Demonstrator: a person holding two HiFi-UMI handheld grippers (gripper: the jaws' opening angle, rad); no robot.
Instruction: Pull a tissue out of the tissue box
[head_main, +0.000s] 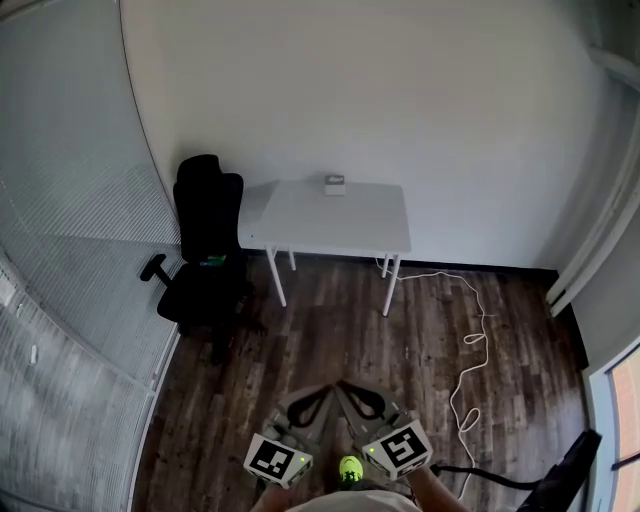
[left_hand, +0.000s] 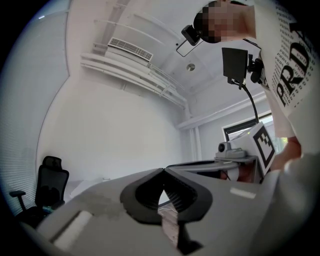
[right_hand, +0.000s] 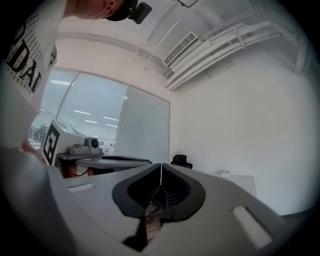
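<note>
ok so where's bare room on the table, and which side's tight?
The table is bare in front of and either side of the tissue box at its back edge. Tight: the left end, where the office chair stands close. A cable trails over the floor to its right.

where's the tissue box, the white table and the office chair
tissue box (head_main: 335, 184): head view, on its top face
white table (head_main: 330, 222): head view, bare middle of the tabletop
office chair (head_main: 207, 210): head view, on the black backrest
</note>
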